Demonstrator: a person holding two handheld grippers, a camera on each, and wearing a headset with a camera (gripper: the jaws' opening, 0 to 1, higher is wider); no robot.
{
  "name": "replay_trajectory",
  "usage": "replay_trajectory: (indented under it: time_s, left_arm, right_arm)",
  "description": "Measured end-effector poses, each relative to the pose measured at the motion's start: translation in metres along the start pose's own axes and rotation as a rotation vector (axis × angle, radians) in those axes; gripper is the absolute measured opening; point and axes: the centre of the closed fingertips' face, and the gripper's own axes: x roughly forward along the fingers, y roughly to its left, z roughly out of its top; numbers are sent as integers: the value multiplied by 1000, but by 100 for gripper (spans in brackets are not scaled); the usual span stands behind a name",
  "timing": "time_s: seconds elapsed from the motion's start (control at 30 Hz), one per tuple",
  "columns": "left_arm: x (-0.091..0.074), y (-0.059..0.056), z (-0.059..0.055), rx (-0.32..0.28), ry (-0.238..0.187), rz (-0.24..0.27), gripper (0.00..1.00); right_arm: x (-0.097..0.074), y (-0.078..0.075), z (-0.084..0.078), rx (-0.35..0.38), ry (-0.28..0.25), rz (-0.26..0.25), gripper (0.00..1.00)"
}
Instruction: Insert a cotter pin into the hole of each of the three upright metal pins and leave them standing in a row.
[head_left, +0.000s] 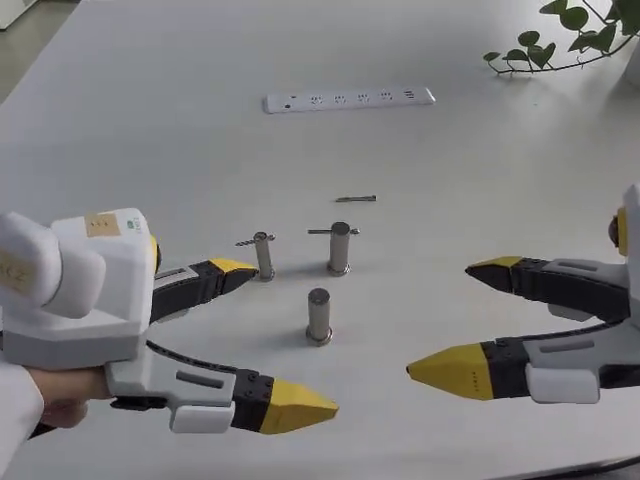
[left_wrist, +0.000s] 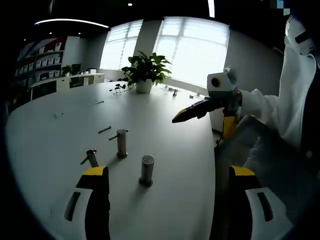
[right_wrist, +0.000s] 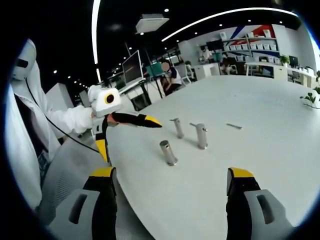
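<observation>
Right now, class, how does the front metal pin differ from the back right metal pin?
The front metal pin has no cotter pin through it; the back right metal pin carries a cotter pin across its top. The front metal pin stands alone nearer the person; the back right metal pin stands beside a third pin. Both are upright, silvery cylinders.

White table in front of me. On it, upright: rear-left pin & rear-right pin, each w/ cotter thru top; front pin nearer me. Loose cotter pin flat behind them, power strip further back, plant vine far-right corner.
</observation>
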Motion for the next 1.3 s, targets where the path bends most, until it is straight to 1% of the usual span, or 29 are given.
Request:
replay_trajectory:
  time_s: [0.03, 0.1, 0.2, 0.23, 0.3, 0.33, 0.37, 0.43, 0.47, 0.53, 0.57, 0.6, 0.63, 0.67, 0.7, 0.77, 0.83, 0.9, 0.93, 0.97, 1.0, 1.07, 1.13, 1.2, 1.23, 1.3]
  left_arm:
    - [-1, 2, 1, 13, -4, 14, 99]
    - [-3, 2, -2, -5, 9, 13, 99]
    - [-8, 4, -6, 6, 27, 33, 99]
    - [-11, 3, -4, 1, 18, 32, 99]
    - [-15, 0, 3, -35, -19, 29, 99]
    - [-15, -1, 3, -40, -22, 29, 99]
    - [-18, -1, 4, -43, -23, 36, 99]
    - [-21, -1, 3, -21, -18, 46, 99]
    - [-22, -1, 3, -23, -18, 44, 99]
    - [-24, -1, 0, -22, -13, 46, 99]
    - [-24, -1, -1, -18, -10, 49, 99]
    - [-25, -1, -3, -24, -8, 47, 99]
    - [-26, -1, -3, -41, -15, 42, 99]
    - [-26, -1, -5, -53, -19, 42, 99]
    - [-26, 0, -6, -53, -17, 44, 99]
    - [-27, 0, -12, -50, 6, 51, 99]
    - [-27, 0, -15, -51, 11, 49, 99]
    - [-28, -3, -15, -70, 1, 37, 99]
    - [-27, -6, -12, -93, -23, 24, 99]
    - [-28, -8, -12, -108, -30, 16, 99]
    - [-28, -8, -12, -109, -32, 17, 99]
    - [-29, -7, -14, -103, -25, 24, 99]
    - [-30, -6, -14, -108, -28, 31, 99]
    - [-31, -5, -14, -120, -36, 34, 99]
    - [-32, -5, -15, -122, -37, 37, 99]
    - [-33, -4, -17, -126, -33, 40, 99]
  right_arm:
    - [0, -2, 1, -3, 2, -3, 89]
    - [-1, -5, 3, -9, 7, -9, 89]
    - [-2, -11, 11, -25, 17, -14, 88]
    - [-3, -13, 14, -40, 24, -18, 88]
    - [-3, -20, 22, -76, 29, -25, 87]
    - [-3, -22, 24, -80, 29, -27, 86]
    - [-2, -29, 31, -97, 32, -29, 85]
    - [1, -38, 35, -114, 45, -28, 84]
    - [4, -47, 36, -130, 61, -31, 84]
    - [7, -57, 38, -154, 102, -30, 82]
    - [8, -62, 40, -162, 111, -25, 81]
    - [12, -69, 43, -160, 127, -21, 80]
    - [13, -73, 45, -160, 133, -15, 78]
    - [17, -80, 48, -163, 152, -10, 77]
    - [18, -85, 51, -172, 162, -9, 76]
    - [23, -96, 56, -199, 190, -11, 73]
    - [28, -106, 62, -230, 213, -16, 71]
    - [34, -116, 67, -256, 233, -24, 70]
    - [36, -118, 68, -260, 236, -22, 69]
    - [40, -124, 70, -267, 247, -15, 67]
    - [42, -126, 71, -269, 254, -13, 65]
    - [50, -134, 72, -289, 286, -6, 61]
    - [58, -144, 73, -301, 301, -2, 57]
    - [65, -146, 71, -303, 320, 8, 51]
    - [71, -152, 69, -312, 334, 10, 48]
    - [78, -157, 67, -323, 355, 20, 39]
